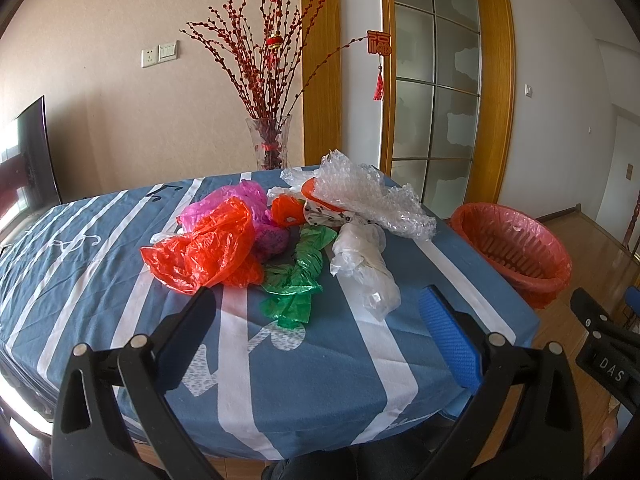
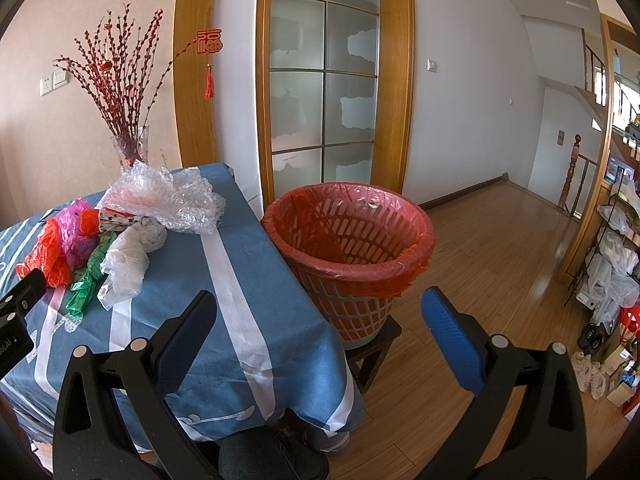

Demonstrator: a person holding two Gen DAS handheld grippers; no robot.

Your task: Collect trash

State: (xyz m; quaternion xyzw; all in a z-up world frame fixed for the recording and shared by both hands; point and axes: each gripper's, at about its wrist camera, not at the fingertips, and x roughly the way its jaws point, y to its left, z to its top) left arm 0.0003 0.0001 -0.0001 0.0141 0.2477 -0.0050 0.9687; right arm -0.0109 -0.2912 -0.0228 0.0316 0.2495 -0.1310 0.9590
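A heap of trash lies on the table with a blue striped cloth: a red plastic bag, a pink bag, a green bag, a clear bag and bubble wrap. My left gripper is open and empty, hovering just short of the green bag. A red-lined basket bin stands on a stool beside the table's right edge. My right gripper is open and empty, in front of the bin. The heap also shows in the right wrist view.
A glass vase of red branches stands behind the table by the wall. A dark screen sits at the far left. A wooden-framed glass door is behind the bin. Shelves with bags line the right side over wooden floor.
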